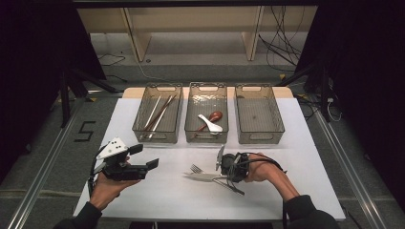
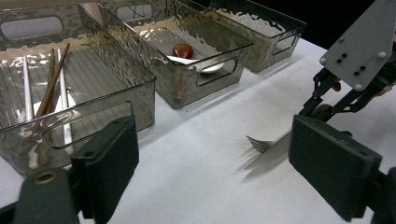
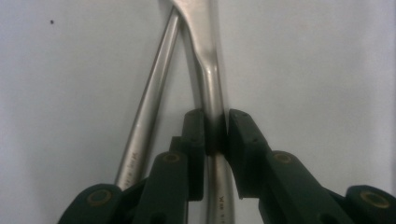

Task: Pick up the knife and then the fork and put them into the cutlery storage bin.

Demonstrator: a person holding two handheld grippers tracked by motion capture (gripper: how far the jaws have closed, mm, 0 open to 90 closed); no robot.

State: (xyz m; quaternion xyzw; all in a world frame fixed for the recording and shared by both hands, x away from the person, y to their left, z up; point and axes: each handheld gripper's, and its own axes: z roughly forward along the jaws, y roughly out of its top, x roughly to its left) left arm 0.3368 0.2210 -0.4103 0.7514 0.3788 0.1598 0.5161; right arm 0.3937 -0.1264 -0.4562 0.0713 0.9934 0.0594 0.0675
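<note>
My right gripper (image 3: 215, 133) pinches the knife (image 3: 212, 88) handle; the fork (image 3: 149, 100) lies at nine o'clock, touching nothing. I should lift straight up; my left gripper (image 2: 212, 163) waits, jaws spread.

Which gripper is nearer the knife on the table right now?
Right. The right gripper is clamped on the knife handle; the left gripper hovers open off to its left, apart from it.

glossy metal fork (image 3: 211, 70) and knife (image 3: 149, 93); matt black fingers (image 3: 238, 135).
</note>
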